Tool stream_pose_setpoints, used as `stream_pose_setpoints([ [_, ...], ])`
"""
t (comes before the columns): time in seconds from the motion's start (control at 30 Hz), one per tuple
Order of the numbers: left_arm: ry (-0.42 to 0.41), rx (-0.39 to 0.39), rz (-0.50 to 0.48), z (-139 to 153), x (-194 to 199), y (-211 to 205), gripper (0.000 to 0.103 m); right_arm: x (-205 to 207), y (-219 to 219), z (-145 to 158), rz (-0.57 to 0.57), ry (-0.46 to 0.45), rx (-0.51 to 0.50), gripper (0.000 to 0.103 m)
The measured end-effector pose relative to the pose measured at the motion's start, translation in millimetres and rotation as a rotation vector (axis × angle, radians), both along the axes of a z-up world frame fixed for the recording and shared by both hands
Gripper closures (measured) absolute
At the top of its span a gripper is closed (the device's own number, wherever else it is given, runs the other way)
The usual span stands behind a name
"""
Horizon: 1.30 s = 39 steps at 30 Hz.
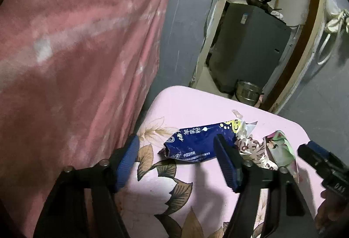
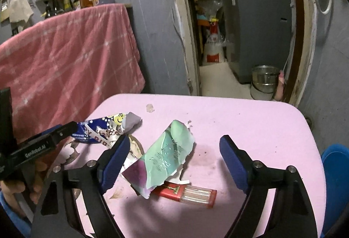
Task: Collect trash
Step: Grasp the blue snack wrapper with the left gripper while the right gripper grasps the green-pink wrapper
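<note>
A crumpled blue wrapper (image 1: 196,143) lies on the pink table (image 1: 192,104). Beside it are a white printed wrapper (image 1: 254,148) and a green foil wrapper (image 1: 281,150). My left gripper (image 1: 176,161) is open above the table, the blue wrapper just ahead between its fingers. In the right wrist view the green foil wrapper (image 2: 168,155) lies between the open fingers of my right gripper (image 2: 174,161), over a red cigarette pack (image 2: 187,194). The blue wrapper (image 2: 98,128) and white one sit at left, behind the left gripper's finger (image 2: 43,142).
A pink blanket (image 1: 76,63) hangs over furniture left of the table. Behind the table is a doorway with a grey appliance (image 2: 257,30) and a metal pot (image 2: 262,81) on the floor. A blue object (image 2: 336,183) is at the table's right edge.
</note>
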<state>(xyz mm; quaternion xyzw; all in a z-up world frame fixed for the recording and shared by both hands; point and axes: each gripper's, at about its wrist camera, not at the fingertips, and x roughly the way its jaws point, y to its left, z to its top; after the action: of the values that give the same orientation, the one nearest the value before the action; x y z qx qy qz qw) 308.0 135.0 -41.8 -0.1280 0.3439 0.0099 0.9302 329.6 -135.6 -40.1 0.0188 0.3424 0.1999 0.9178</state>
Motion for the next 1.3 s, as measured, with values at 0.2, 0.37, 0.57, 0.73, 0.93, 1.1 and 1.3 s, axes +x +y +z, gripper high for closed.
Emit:
stream_pose_setpoints([
  [0.2,0.045,-0.028,-0.031,-0.2,2.9,4.0,0.069,8.3,9.2,-7.2,0.015,0.054,-0.037,0.032],
  [0.37,0.059,0.001,-0.038,0.0,-1.7,-1.4,0.080,11.3,9.0,-10.9,0.020,0.087,-0.029,0.035],
  [0.57,0.061,-0.012,-0.031,-1.5,-8.5,-3.6,0.089,15.1,7.3,-17.7,0.035,0.145,0.007,0.042],
  [0.73,0.042,-0.030,-0.022,-0.6,-18.8,-8.0,0.093,15.4,3.2,-22.7,0.044,0.186,0.052,0.060],
  [0.93,0.020,-0.042,-0.005,-0.3,-34.9,-20.5,0.097,8.0,-1.9,-25.3,0.053,0.187,0.109,0.073],
  [1.1,-0.026,-0.038,0.010,1.7,-55.8,-31.3,0.098,-1.8,-1.6,-21.9,0.059,0.156,0.125,0.083],
  [1.3,-0.108,0.021,0.011,10.1,-81.6,-52.8,0.099,-17.4,-3.5,-16.7,0.060,0.101,0.133,0.087],
])
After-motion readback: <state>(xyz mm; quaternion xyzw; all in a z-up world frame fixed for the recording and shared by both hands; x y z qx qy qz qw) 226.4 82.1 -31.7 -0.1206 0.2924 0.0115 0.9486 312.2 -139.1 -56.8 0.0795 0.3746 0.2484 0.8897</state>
